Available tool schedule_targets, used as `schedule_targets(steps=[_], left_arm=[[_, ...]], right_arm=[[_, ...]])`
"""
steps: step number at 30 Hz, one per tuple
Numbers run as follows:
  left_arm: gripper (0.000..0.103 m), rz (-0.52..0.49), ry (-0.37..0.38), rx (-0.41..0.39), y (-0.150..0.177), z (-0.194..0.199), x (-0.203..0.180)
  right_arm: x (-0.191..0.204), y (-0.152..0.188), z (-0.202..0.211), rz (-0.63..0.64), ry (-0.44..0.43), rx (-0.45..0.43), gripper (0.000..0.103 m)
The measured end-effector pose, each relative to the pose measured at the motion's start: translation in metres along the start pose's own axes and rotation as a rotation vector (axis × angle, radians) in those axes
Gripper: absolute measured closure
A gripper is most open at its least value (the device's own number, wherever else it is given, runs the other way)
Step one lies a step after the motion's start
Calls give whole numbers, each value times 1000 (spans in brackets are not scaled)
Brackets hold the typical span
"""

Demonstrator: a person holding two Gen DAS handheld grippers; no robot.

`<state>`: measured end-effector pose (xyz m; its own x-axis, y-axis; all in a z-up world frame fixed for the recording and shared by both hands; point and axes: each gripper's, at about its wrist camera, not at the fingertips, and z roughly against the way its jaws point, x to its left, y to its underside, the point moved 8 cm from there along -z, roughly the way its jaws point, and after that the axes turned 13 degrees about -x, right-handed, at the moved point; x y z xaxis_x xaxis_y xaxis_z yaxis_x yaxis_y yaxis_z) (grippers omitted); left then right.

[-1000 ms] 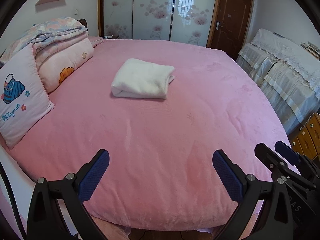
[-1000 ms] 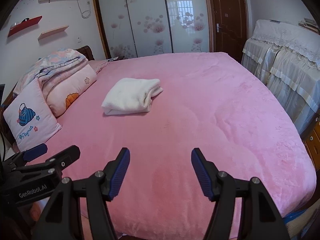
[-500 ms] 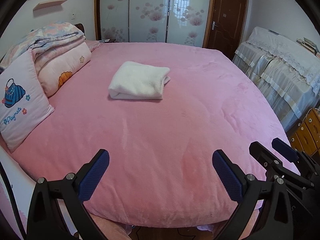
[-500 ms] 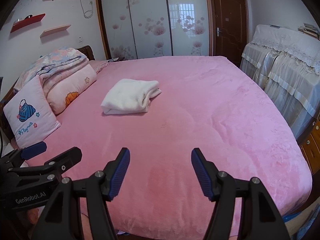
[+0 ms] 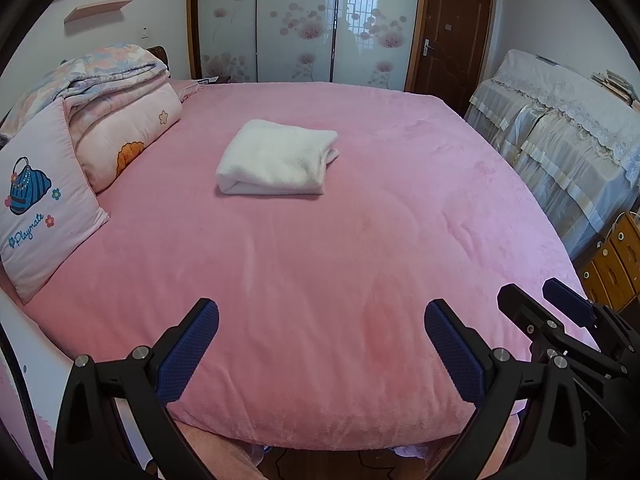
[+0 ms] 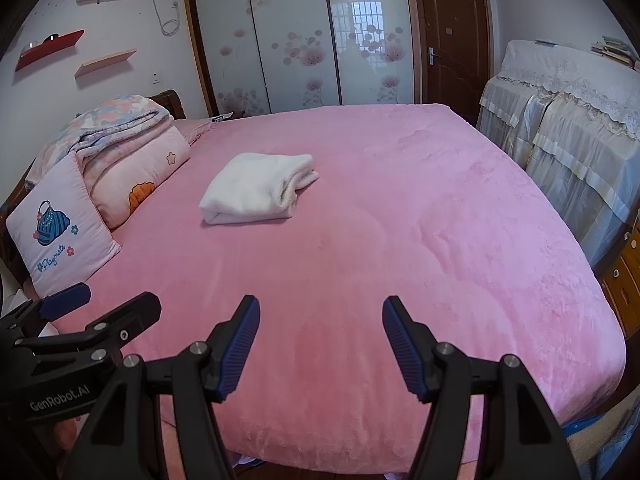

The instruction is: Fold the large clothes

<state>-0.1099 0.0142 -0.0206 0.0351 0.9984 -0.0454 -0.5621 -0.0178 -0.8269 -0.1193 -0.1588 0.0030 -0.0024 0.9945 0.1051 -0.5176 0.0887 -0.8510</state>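
Currently, your inventory reads as follows. Left tongs (image 5: 321, 344): spread wide, pinching nothing, held over the near edge of the bed (image 5: 320, 280). Right tongs (image 6: 321, 346): likewise spread and empty, over the same near edge, just beside the left ones, which show at 8 o'clock in the right wrist view. Folded white garment (image 5: 278, 163): a compact bundle lying on the pink bedcover at 12 o'clock from both tongs, well apart from them, with bare cover between. Printed cushion (image 5: 34, 208): at 10 o'clock, propped against the rolled quilt (image 5: 120, 112) stacked behind it along the bed's left side. Wardrobe with flowered sliding doors (image 6: 300, 36): beyond the bed at 12 o'clock. Brown door (image 6: 450, 36): at 1 o'clock. Lace-draped furniture (image 6: 568, 120): at 2 o'clock beside the bed. Wooden drawers (image 5: 616, 260): at 3 o'clock.
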Motion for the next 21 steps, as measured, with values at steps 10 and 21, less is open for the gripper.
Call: schedule_targets(steps=[10, 21], left_arm=[[1, -3, -3, -2, 4, 0, 1], [1, 1, 0, 3, 6, 2, 3]], right_arm=[[-3, 2, 0, -4, 1, 5, 39], [-4, 3, 1, -6, 1, 6, 39]])
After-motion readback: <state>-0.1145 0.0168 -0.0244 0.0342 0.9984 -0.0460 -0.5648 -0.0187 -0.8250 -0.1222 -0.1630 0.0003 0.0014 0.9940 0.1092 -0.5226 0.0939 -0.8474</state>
